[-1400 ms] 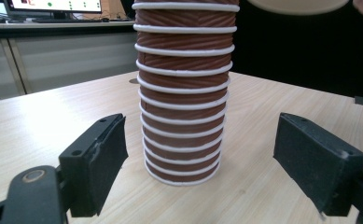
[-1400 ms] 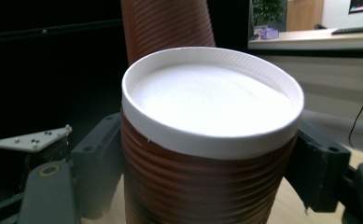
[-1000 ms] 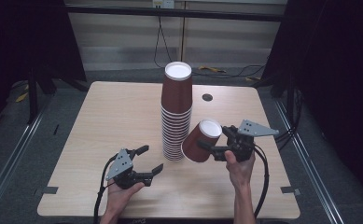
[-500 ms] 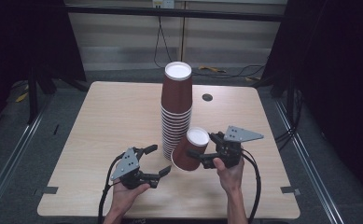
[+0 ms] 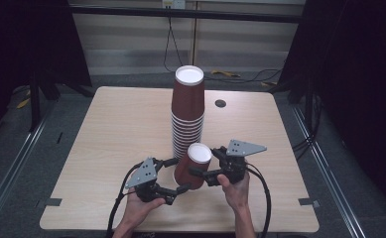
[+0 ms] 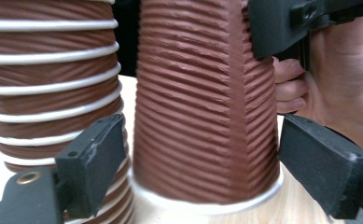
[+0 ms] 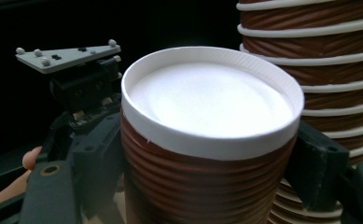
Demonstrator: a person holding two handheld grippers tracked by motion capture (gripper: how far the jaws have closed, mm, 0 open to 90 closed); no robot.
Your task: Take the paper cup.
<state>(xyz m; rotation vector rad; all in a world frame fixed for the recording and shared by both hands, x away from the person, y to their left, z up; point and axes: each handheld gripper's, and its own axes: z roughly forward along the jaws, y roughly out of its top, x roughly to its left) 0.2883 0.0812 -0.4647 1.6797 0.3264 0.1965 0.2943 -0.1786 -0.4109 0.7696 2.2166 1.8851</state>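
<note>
A tall stack of brown ribbed paper cups (image 5: 188,116) stands mouth down at the table's middle. In front of it, a single cup (image 5: 193,168) of the same kind is held mouth down and slightly tilted, white base up. My right gripper (image 5: 208,162) is shut on its upper part, and in the right gripper view its jaws (image 7: 207,172) press both sides under the white base (image 7: 212,100). My left gripper (image 5: 180,174) has just been opening, and its jaws stand either side of the cup (image 6: 202,116) near the rim without clearly pressing it. The rim sits at or just above the table.
The wooden table (image 5: 106,134) has bare room to the left and to the right of the stack. A small dark round hole (image 5: 220,103) lies behind the stack. Cables trail from both grippers toward the near edge. Dark curtains and metal rails flank the table.
My right gripper carried the single cup down and left, to just in front of the stack. My left gripper moved right, so its jaws now bracket the cup's lower part.
</note>
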